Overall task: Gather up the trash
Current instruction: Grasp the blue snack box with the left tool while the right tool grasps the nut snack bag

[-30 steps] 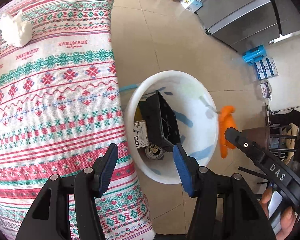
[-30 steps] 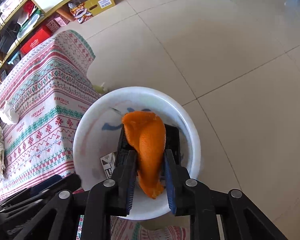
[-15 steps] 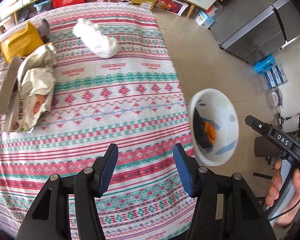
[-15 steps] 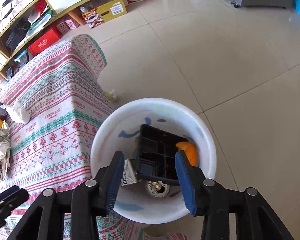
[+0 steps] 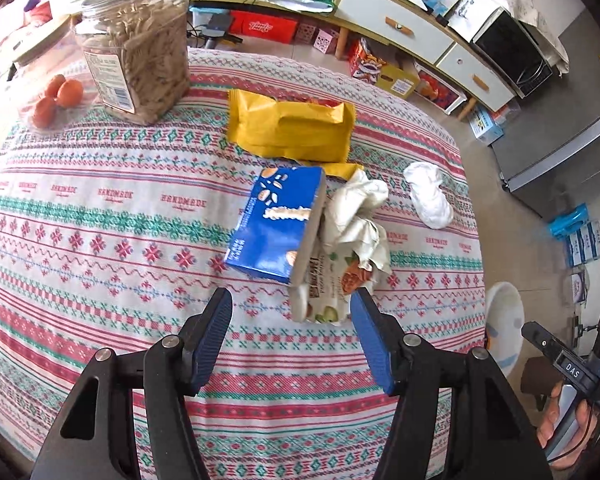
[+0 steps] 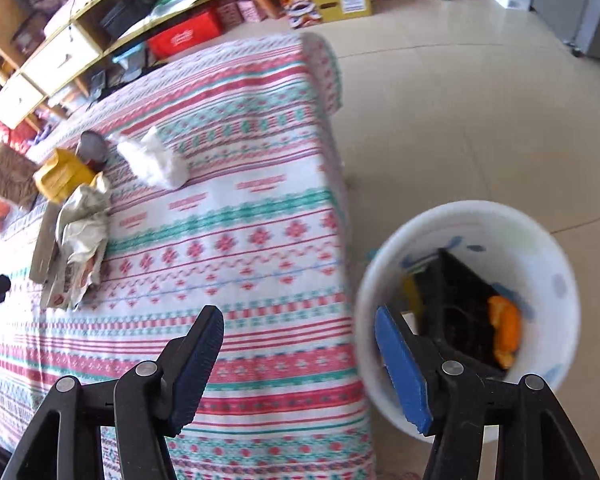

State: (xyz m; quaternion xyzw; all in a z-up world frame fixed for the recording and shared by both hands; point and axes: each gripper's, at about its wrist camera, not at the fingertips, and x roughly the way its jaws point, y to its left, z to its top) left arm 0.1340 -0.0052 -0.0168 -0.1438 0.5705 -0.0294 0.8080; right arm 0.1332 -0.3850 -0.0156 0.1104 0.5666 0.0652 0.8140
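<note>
My left gripper is open and empty above the patterned tablecloth, just short of a crumpled snack wrapper that leans on a blue box. A yellow packet and a white tissue wad lie farther back. My right gripper is open and empty over the table's edge, beside the white bin on the floor. The bin holds a black tray and orange peel. The tissue wad and wrapper also show in the right wrist view.
A clear jar of snacks and some oranges stand at the table's far left. Low shelves with boxes line the wall. A steel fridge stands to the right. The bin's rim shows past the table's right edge.
My right gripper opened and dropped the orange peel into the bin, then swung left toward the table. My left gripper moved from over the bin to over the table, facing the wrapper and blue box.
</note>
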